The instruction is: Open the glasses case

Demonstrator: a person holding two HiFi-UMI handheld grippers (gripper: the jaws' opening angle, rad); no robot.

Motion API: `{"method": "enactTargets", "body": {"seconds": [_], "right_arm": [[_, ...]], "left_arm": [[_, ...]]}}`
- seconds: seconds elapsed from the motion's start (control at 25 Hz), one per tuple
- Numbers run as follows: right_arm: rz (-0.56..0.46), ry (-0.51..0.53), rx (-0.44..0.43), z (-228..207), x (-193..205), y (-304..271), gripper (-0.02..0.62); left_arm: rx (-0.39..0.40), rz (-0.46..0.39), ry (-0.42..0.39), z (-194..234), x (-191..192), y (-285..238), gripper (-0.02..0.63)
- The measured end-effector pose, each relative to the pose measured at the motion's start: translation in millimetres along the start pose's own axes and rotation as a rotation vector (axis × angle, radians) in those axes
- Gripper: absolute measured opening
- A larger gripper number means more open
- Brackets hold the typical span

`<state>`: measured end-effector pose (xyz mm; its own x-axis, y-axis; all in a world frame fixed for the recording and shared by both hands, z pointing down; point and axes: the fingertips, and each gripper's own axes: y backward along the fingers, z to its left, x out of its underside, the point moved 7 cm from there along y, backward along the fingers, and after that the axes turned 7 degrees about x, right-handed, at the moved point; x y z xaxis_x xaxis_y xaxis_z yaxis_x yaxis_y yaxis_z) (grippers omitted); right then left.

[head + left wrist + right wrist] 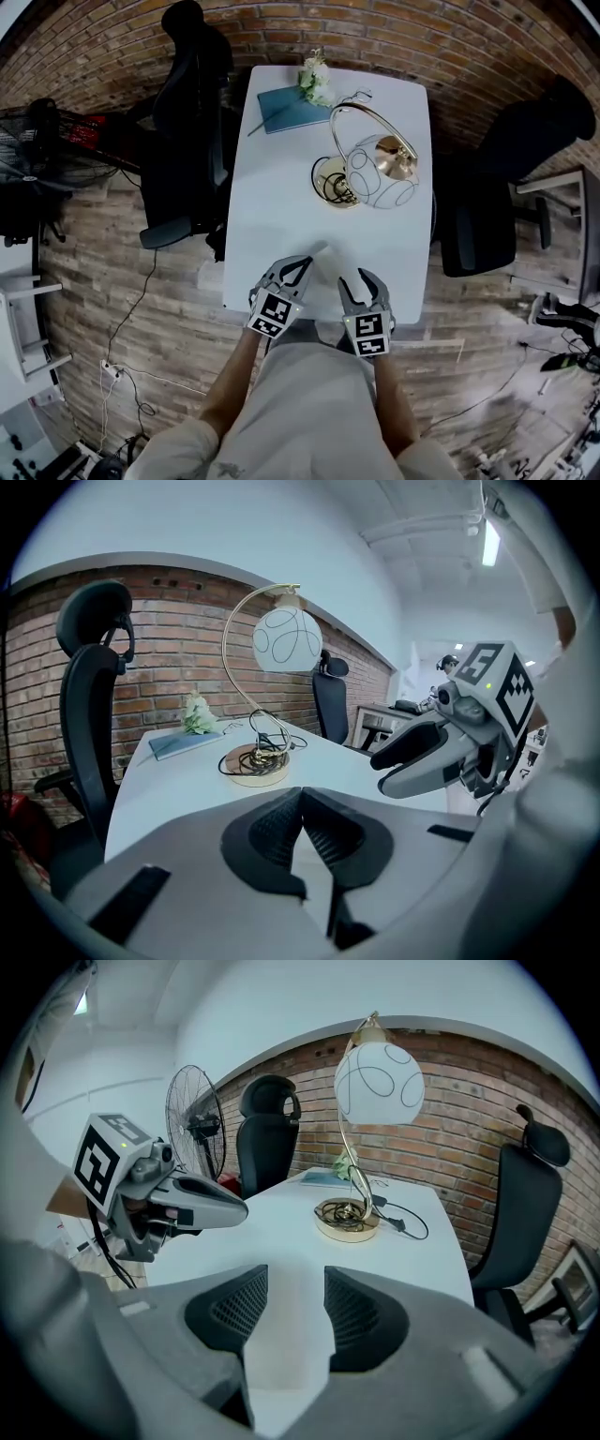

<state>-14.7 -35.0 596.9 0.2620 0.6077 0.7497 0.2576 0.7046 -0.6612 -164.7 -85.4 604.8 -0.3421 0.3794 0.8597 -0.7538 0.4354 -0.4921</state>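
Observation:
On the white table (281, 187), a faint pale shape (319, 251) lies near the front edge, just ahead of and between the two grippers. It may be the white glasses case, but it hardly stands out from the tabletop. My left gripper (302, 264) hovers at the table's near edge with its fingertips touching (302, 794) and nothing clearly held. To its right, at about the same distance, my right gripper (361, 278) has its jaws apart (295, 1274), with only white surface showing in the gap. Each gripper view shows the other gripper beside it (380, 759) (242, 1211).
A gold-armed lamp with a white globe (380, 173) and a coiled cord at its base (333, 180) stands mid-table. A teal book (286, 110) and white flowers (316, 80) lie at the far end. Black office chairs (187, 122) (487, 206) flank the table, and a fan (192, 1124) stands to the left.

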Motion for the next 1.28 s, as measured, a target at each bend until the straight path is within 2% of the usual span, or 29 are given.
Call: {"method": "enactTargets", "body": {"seconds": [0.92, 1.28], "right_arm": [[0.085, 0.094, -0.009, 22, 34, -31, 0.194], [0.133, 0.152, -0.031, 32, 48, -44, 0.269]], "left_arm": [[0.053, 0.09, 0.026, 3, 37, -21, 0.005], [0.062, 0.11, 0.022, 2, 45, -26, 0.006]]}}
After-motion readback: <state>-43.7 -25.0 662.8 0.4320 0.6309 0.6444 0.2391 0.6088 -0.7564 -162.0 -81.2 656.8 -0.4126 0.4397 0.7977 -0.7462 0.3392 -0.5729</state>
